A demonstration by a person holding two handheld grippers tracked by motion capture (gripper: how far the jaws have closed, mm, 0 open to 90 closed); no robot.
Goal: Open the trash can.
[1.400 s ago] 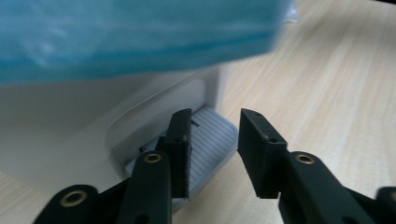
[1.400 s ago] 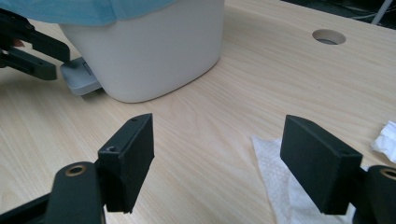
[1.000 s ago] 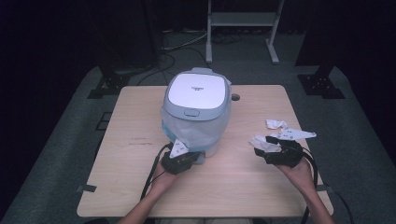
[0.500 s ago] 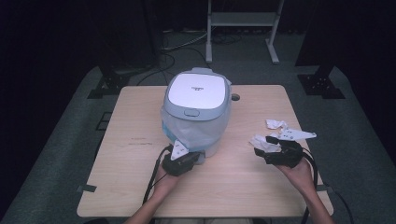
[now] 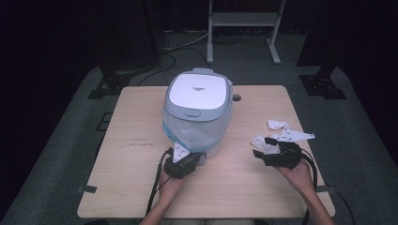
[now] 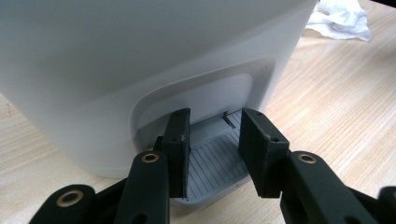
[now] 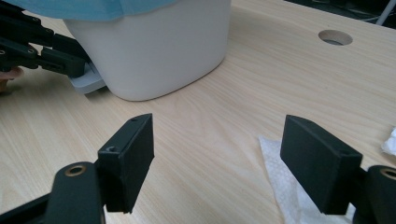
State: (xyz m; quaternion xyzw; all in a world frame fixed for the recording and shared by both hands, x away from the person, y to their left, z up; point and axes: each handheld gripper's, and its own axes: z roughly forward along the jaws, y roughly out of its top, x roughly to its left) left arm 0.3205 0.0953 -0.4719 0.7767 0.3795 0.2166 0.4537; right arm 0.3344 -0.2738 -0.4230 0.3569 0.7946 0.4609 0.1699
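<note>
Pale wooden tabletop (image 5: 141, 117) with a round cable hole (image 5: 236, 98) near the far edge. Carries a white lidded bin (image 5: 199, 112) directly ahead of the left jaws, touching its grey foot pedal (image 6: 212, 161), and crumpled white tissues (image 5: 278, 124) just beside and beyond the right jaws.

In the left gripper view the white bin (image 6: 140, 60) is cut off by the top and left edges, and its grey pedal (image 6: 212, 161) is partly hidden behind the jaws of the left hand-held gripper (image 6: 214, 154). The print on the bin's lid (image 5: 199, 93) in the high view is too small to read. In the right gripper view the tissue (image 7: 280, 186) on the tabletop (image 7: 224, 130) runs behind the right jaw and off the bottom edge.
</note>
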